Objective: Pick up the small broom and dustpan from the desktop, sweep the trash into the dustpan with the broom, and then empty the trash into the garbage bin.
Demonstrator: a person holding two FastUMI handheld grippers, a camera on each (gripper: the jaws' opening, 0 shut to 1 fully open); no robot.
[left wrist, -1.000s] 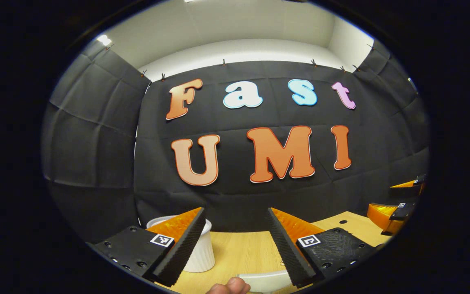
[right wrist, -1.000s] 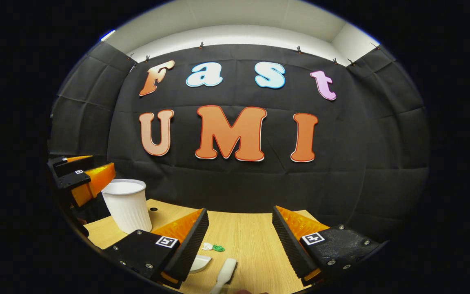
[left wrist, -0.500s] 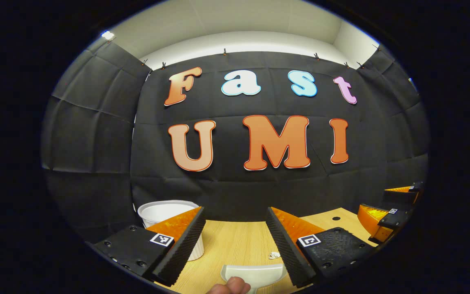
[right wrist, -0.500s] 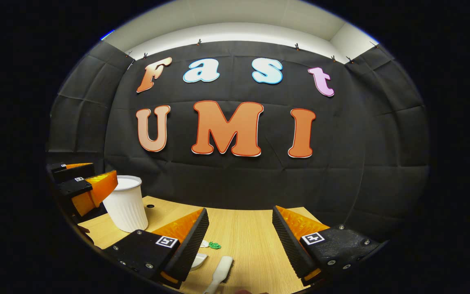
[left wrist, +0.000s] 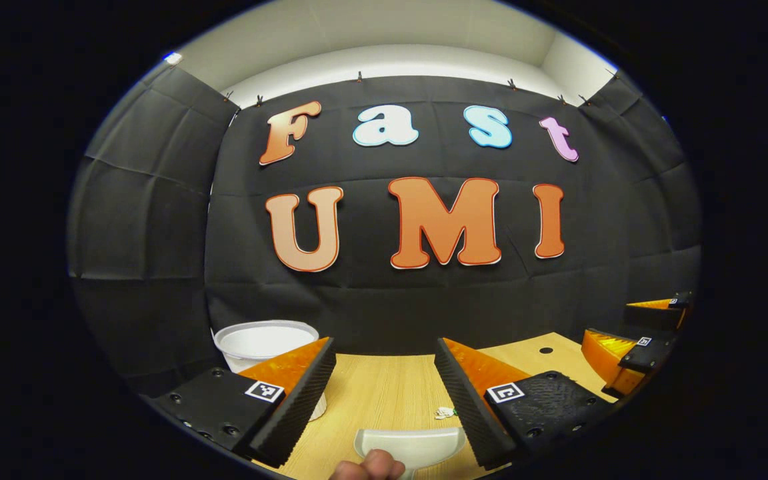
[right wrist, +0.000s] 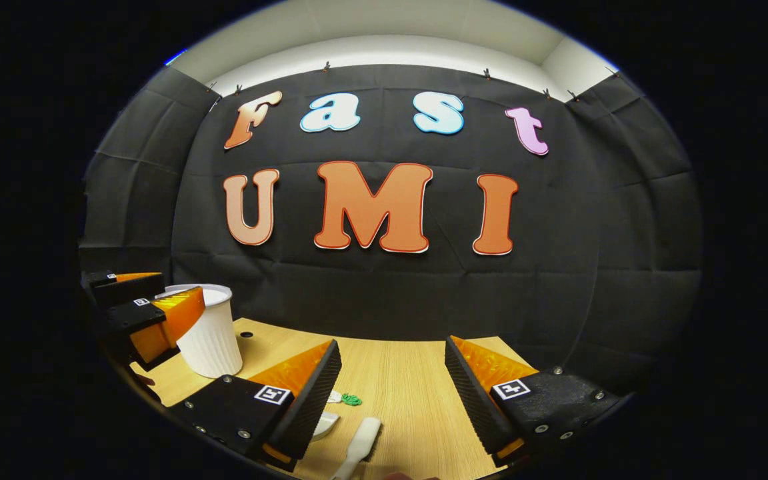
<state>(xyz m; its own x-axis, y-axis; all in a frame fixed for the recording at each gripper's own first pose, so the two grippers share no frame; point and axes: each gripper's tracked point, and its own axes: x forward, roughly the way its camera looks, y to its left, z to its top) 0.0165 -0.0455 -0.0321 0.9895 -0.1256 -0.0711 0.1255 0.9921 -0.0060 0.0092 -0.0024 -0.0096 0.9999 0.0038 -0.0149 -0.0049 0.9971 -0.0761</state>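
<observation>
Dustpan (left wrist: 409,445) nearer, handle cut off.

left gripper (left wrist: 384,373): two wedge-shaped fingers with ribbed, sawtooth inner faces, each on a flat block-like mount
left mounts: small round screws along the edges; the right-hand one has a pebbled surface
markings: one square black-and-white coded tag on each mount, near the finger base
right gripper (right wrist: 392,377): same build, wedge fingers with ribbed faces, screwed mounts, one square tag apiece
person: a fingertip (left wrist: 367,465) at the bottom edge of the left gripper view
</observation>
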